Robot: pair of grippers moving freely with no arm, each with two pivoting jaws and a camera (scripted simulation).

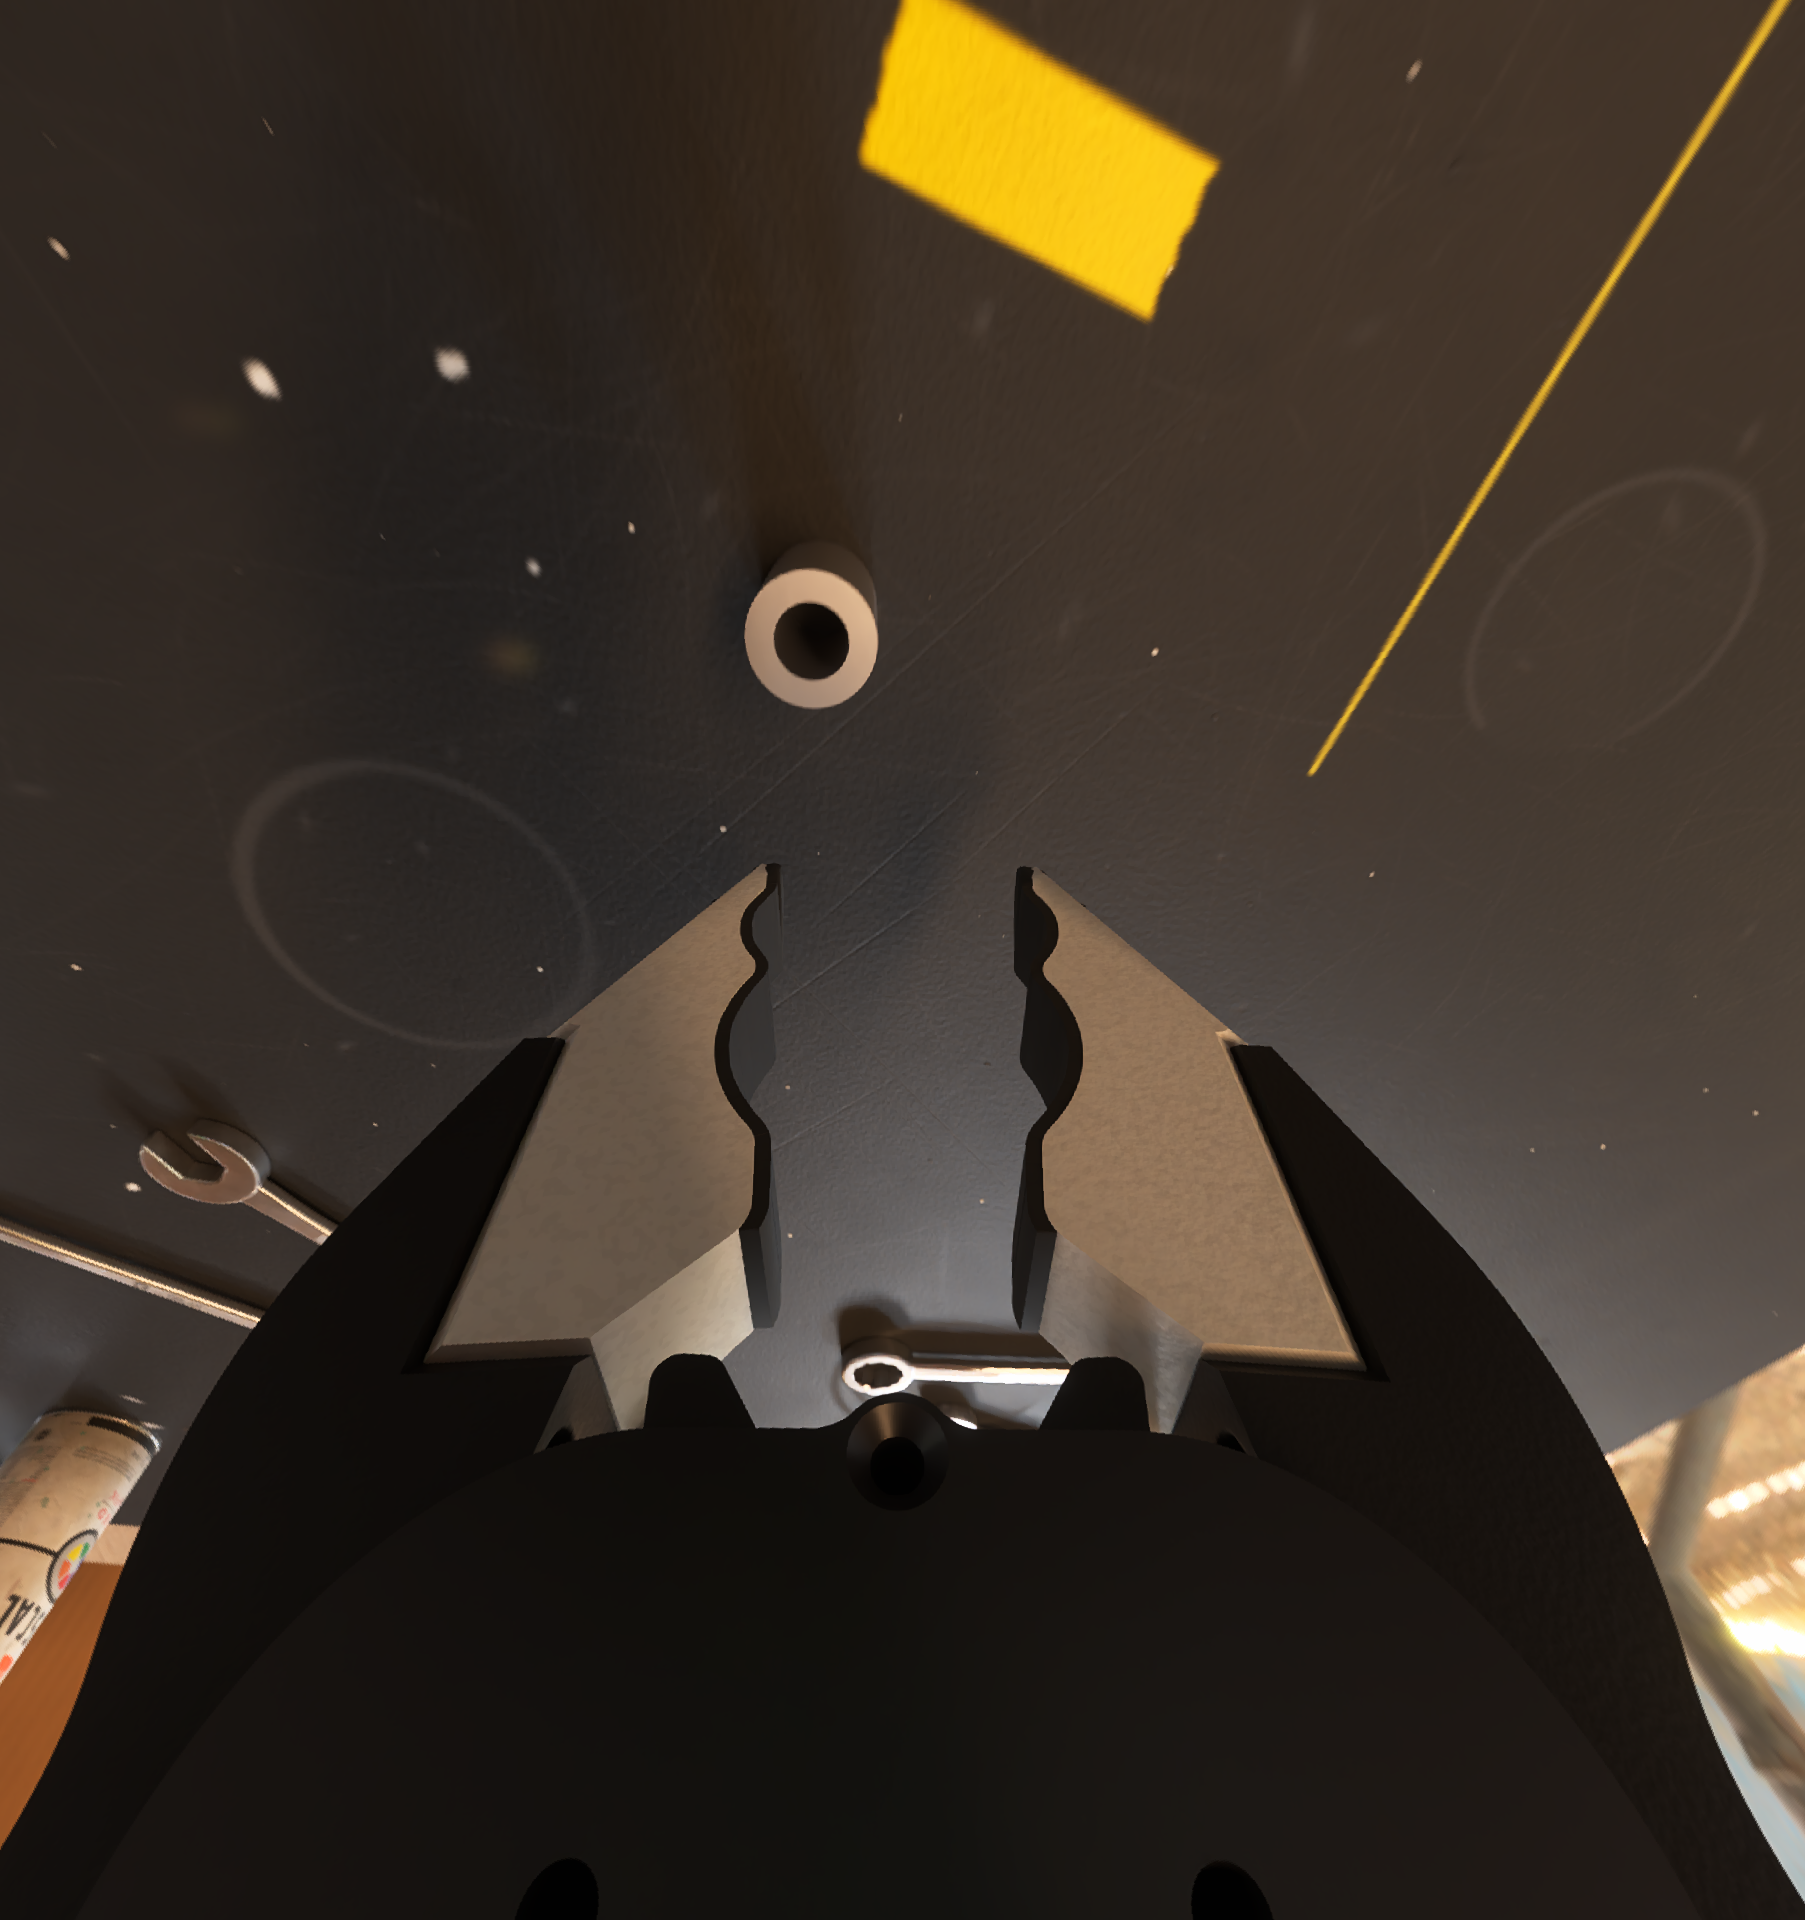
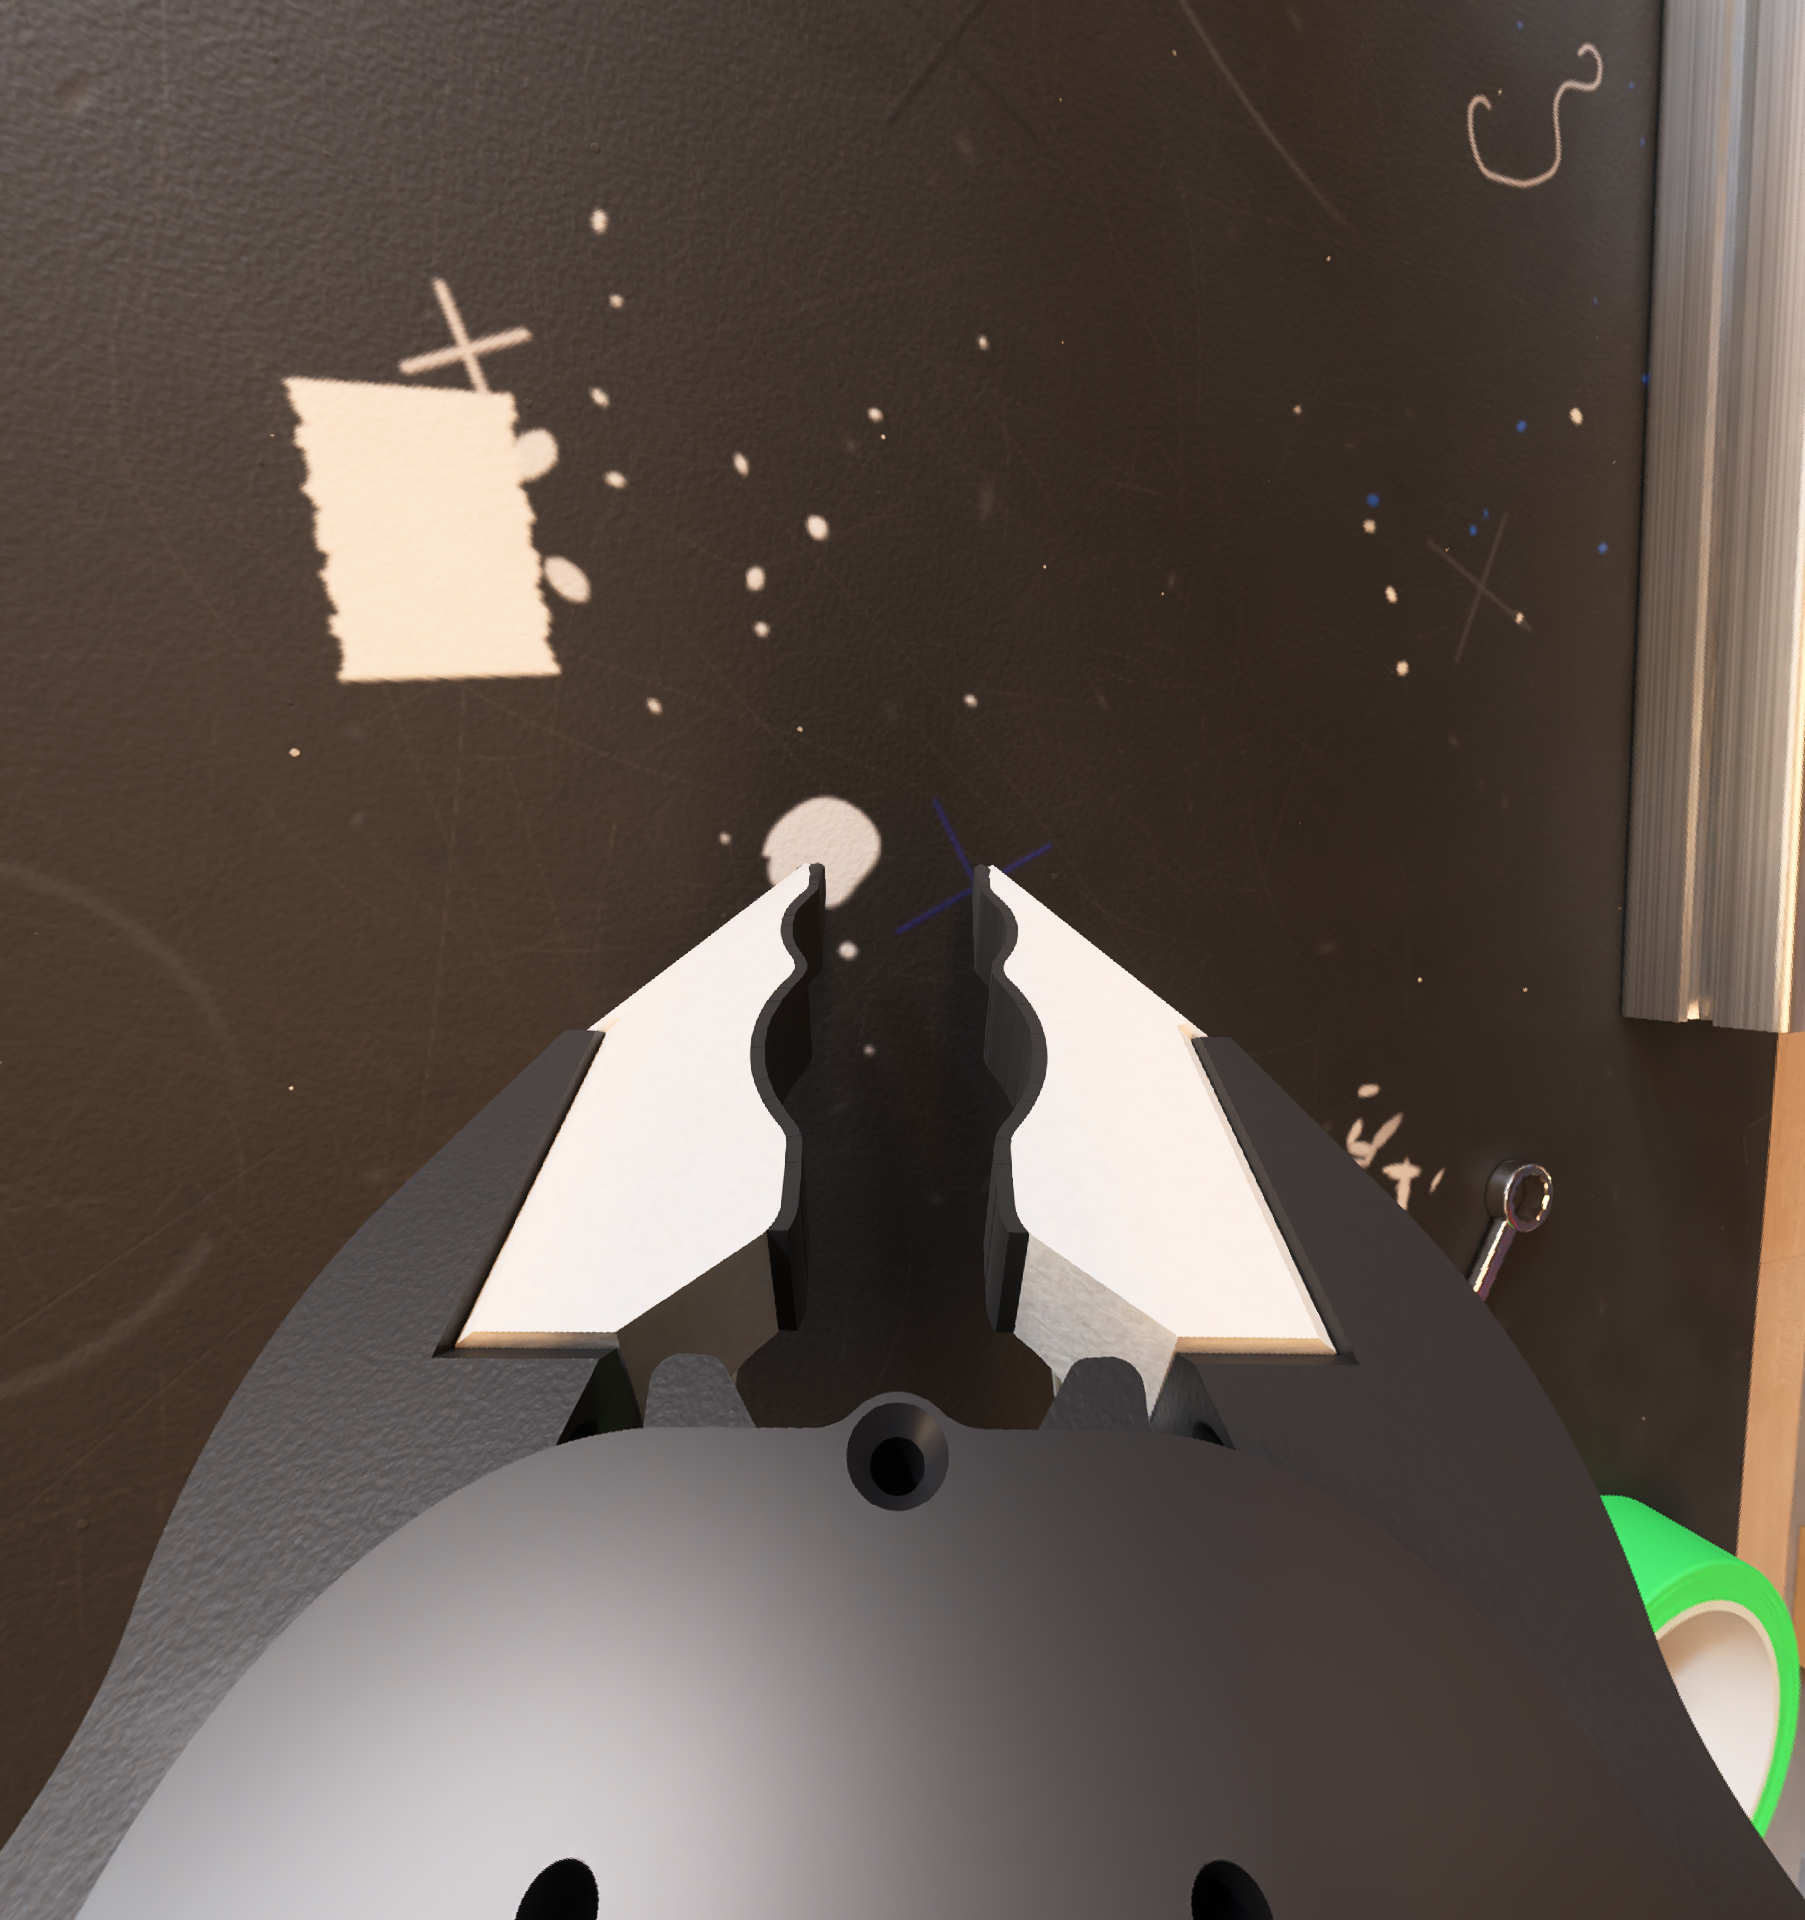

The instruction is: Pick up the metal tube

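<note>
Tube (image 1: 811,639): short, metal, standing on end w/ bore up on dark tabletop (image 1: 1293,935), ahead of left gripper (image 1: 895,871) and slightly left of its centreline, not touching; jaws apart at moderate width, empty. Right gripper (image 2: 898,871): jaws narrower but parted, empty, over bare paint-speckled top; tube not in that view; wrenches (image 1: 223,1174), yellow tape patch (image 1: 1033,156), green tape roll (image 2: 1729,1652) all well apart from tube. Risks, est.: off-centre approach clipping rim w/ a fingertip and tipping tube so it rolls off; smooth round wall slipping out if pinched high or too close to finger tips.
</note>
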